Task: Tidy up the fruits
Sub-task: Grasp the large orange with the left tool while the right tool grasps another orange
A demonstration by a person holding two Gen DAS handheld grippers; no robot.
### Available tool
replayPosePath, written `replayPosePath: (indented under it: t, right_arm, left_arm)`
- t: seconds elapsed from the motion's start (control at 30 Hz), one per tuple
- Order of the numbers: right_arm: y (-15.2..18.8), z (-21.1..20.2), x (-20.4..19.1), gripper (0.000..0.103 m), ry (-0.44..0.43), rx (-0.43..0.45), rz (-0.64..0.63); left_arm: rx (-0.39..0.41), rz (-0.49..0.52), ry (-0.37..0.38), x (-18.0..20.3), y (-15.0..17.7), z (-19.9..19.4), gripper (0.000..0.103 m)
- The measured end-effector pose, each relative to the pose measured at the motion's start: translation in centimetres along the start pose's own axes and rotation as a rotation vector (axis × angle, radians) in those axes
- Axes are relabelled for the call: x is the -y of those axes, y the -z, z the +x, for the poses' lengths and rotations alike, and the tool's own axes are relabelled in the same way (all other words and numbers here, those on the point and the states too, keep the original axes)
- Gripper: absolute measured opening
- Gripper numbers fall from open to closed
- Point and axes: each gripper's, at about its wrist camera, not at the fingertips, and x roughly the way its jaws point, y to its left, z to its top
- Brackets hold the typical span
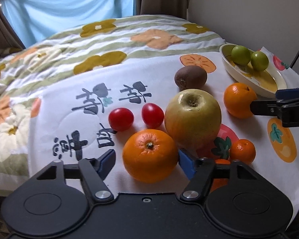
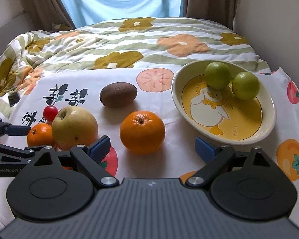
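Left wrist view | our left gripper [image 1: 147, 159] brackets the near orange [image 1: 150, 155], pads not yet touching | right gripper [image 2: 150, 145] spread before another orange [image 2: 142, 132] | risk: closing off-centre rolls it into the apple [image 1: 193, 117].

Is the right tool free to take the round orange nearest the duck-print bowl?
Probably yes: the right tool stands open with that round orange just ahead between its fingers, nothing between them, and the bowl off to the side.
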Motion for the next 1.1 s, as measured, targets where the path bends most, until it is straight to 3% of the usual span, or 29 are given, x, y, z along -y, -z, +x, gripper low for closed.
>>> replayPosePath:
  t: [0.03, 0.2, 0.3, 0.4, 0.87, 1.1]
  right_arm:
    - [0.0, 0.1, -0.1, 0.103, 0.001, -0.002, 0.001]
    - [0.0, 0.6, -0.4, 0.102, 0.012, -0.004, -0.008]
    - [-0.2, 1.0, -0.5, 0.088, -0.007, -0.016, -0.005]
    - [-0.2, 1.6, -0.6, 0.085, -0.014, -0.03, -0.002]
    - [-0.7, 3.3, -0.7, 0.083, -0.033, -0.035, -0.011]
    - [-0.9, 3.6, -0.7, 0.076, -0.047, -0.028, -0.027]
  left_arm:
    - [-0.002, -0.002, 0.014, 0.0, 0.0, 0.1, 0.065]
    - [-0.001, -0.009, 0.016, -0.1, 0.0, 0.0, 0.064]
    - [-0.002, -0.017, 0.005, -0.2, 0.2, -0.2, 0.064]
    - [-0.005, -0.042, -0.012, -0.5, 0.5, -0.4, 0.064]
    - [0.002, -0.108, -0.059, -0.8, 1.6, -2.0, 0.064]
    - [0.019, -0.132, -0.079, -0.3, 1.9, -3.3, 0.064]
